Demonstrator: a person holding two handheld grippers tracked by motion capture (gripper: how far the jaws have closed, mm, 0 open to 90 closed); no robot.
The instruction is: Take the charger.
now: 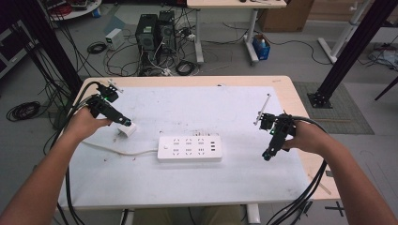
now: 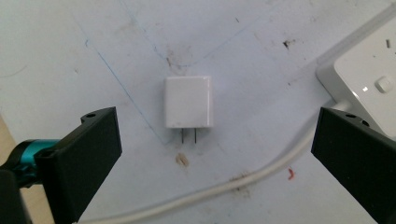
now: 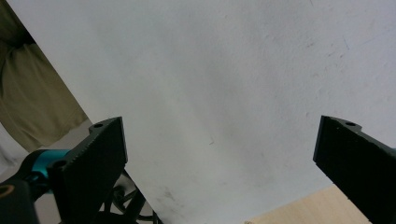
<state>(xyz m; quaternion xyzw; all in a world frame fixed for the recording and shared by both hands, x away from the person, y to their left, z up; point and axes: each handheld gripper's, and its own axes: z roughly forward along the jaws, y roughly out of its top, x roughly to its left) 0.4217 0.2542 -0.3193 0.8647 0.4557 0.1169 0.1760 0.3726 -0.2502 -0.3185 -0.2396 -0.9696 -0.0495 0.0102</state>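
Note:
A small white plug adapter (image 2: 188, 102) lies flat on the white mat, its two metal prongs pointing toward my left gripper (image 2: 215, 154). That gripper hovers just above it, open, with nothing between its jaws; in the high view the adapter (image 1: 127, 130) sits right at the left gripper (image 1: 123, 121) tips. A white power strip (image 1: 189, 148) with several sockets lies mid-table, its white cable (image 1: 117, 150) running left. My right gripper (image 1: 268, 153) hangs open over bare mat (image 3: 224, 84) at the right side, holding nothing.
The power strip's corner with its switch (image 2: 369, 79) shows at the right of the left gripper view, with the cable (image 2: 243, 179) curving below the adapter. Black gripper cables trail off both table sides. Computer towers (image 1: 156, 32) and loose wires stand on the floor beyond the table.

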